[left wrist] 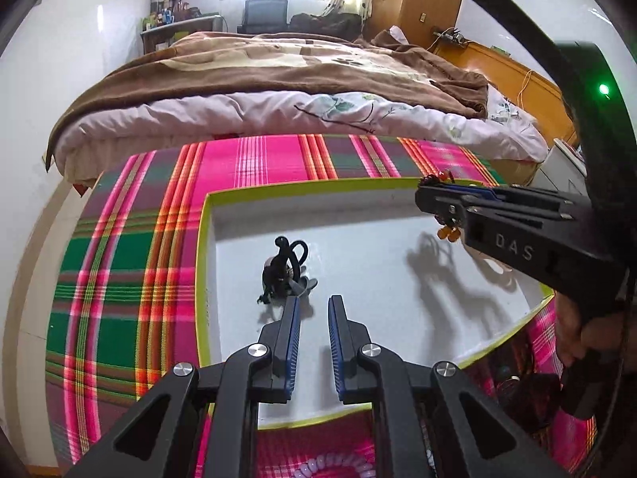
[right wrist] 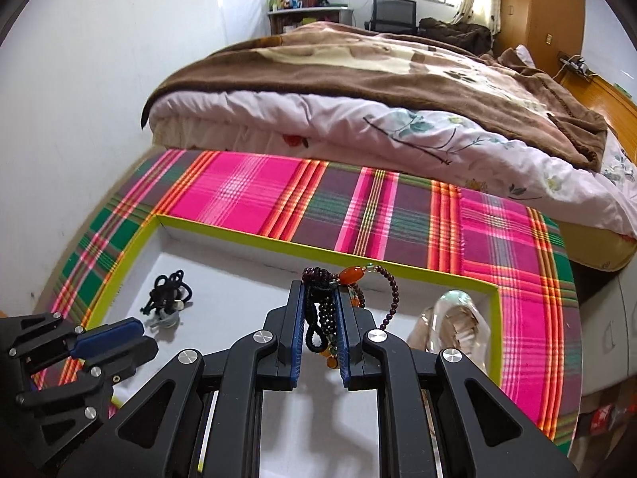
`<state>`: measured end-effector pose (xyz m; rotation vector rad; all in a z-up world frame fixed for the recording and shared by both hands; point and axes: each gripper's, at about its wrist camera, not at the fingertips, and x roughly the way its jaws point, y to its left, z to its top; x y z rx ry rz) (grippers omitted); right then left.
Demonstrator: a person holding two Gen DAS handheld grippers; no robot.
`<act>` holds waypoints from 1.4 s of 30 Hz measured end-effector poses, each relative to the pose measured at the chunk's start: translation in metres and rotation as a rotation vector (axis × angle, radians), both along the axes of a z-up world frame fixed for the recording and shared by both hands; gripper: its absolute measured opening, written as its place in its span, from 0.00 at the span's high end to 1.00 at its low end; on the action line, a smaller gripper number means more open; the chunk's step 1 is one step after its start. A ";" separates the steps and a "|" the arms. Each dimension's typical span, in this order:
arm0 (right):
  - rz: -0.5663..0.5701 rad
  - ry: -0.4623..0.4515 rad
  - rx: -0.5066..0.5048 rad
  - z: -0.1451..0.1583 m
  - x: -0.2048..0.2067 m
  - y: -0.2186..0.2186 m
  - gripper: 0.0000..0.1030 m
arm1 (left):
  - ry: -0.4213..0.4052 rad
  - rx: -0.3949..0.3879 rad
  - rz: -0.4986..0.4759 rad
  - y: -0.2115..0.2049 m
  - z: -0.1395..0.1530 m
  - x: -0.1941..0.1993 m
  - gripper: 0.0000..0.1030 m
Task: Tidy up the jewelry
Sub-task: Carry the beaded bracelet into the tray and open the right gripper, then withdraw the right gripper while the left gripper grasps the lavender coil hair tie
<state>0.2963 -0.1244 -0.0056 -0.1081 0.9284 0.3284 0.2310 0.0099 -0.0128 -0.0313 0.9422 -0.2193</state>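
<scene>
A shallow white tray with a lime-green rim (left wrist: 205,239) (right wrist: 278,239) lies on a pink and green plaid cloth. My right gripper (right wrist: 320,290) is shut on a bracelet of dark red and orange beads (right wrist: 318,310) with a black cord. It hangs over the tray's right part, and the left wrist view shows that gripper (left wrist: 430,195) with the orange beads (left wrist: 448,233) dangling below it. My left gripper (left wrist: 314,302) (right wrist: 119,338) is shut with a narrow gap and holds nothing. It hovers just right of a black cord piece with a pale pendant (left wrist: 282,271) (right wrist: 169,298) lying in the tray.
A clear glassy object (right wrist: 458,318) sits in the tray's right corner. Lilac beads (left wrist: 330,466) lie on the plaid cloth (left wrist: 119,279) in front of the tray. A bed with a brown blanket (left wrist: 278,63) stands close behind. A person's hand (left wrist: 569,334) holds the right gripper.
</scene>
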 end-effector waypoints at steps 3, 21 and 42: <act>0.007 0.026 -0.008 -0.006 0.005 0.003 0.86 | 0.007 -0.002 0.005 0.002 -0.003 0.000 0.86; 0.006 0.094 -0.003 -0.018 0.018 0.011 0.83 | 0.046 -0.020 0.024 0.007 -0.011 0.005 0.58; 0.012 0.036 0.040 0.000 0.001 0.004 0.65 | 0.002 -0.017 -0.027 0.014 0.008 -0.030 0.43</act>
